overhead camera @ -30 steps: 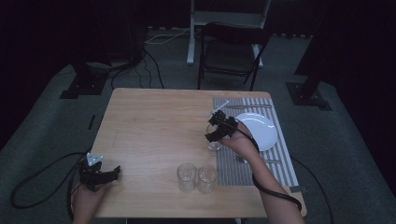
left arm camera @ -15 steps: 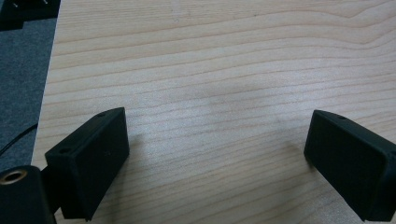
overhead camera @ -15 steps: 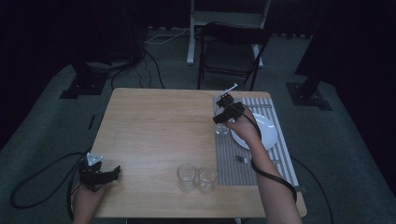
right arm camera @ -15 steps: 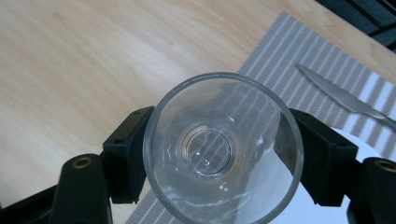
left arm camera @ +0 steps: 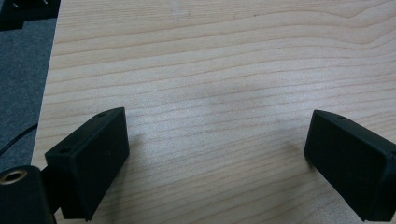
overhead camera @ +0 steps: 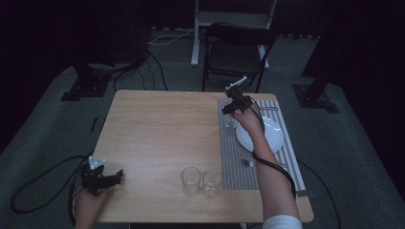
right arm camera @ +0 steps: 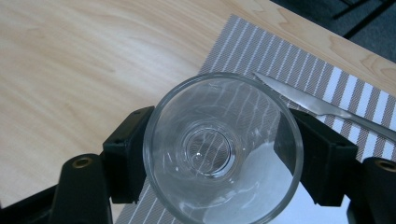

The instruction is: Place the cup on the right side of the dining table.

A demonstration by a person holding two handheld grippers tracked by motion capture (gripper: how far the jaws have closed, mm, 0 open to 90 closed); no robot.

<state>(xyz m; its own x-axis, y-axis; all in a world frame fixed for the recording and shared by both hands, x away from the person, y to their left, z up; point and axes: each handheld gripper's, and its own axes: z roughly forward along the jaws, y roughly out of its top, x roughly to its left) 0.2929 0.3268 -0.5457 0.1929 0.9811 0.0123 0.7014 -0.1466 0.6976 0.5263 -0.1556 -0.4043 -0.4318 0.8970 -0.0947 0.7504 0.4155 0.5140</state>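
My right gripper point(overhead camera: 231, 110) point(right arm camera: 219, 154) is shut on a clear drinking glass point(right arm camera: 223, 149) point(overhead camera: 230, 121), its black jaws pressing both sides of the glass as it hangs upright over the far left part of the striped placemat point(overhead camera: 231, 152) point(right arm camera: 261, 51). A white plate point(overhead camera: 272, 136) lies on the mat just right of the hand. A knife point(right arm camera: 322, 108) point(overhead camera: 269, 109) lies on the mat's far end. My left gripper point(overhead camera: 111, 177) point(left arm camera: 217, 158) rests at the table's near left corner, open, with bare wood between its jaws.
Two empty glasses point(overhead camera: 190, 181) point(overhead camera: 211, 183) stand side by side near the front edge of the wooden table point(overhead camera: 157, 129). A fork point(overhead camera: 248, 162) lies on the mat near the forearm. A folding chair point(overhead camera: 236, 52) stands beyond the far edge.
My right gripper has carried the glass away from the front, toward the far end of the placemat. The left gripper has stayed where it was.
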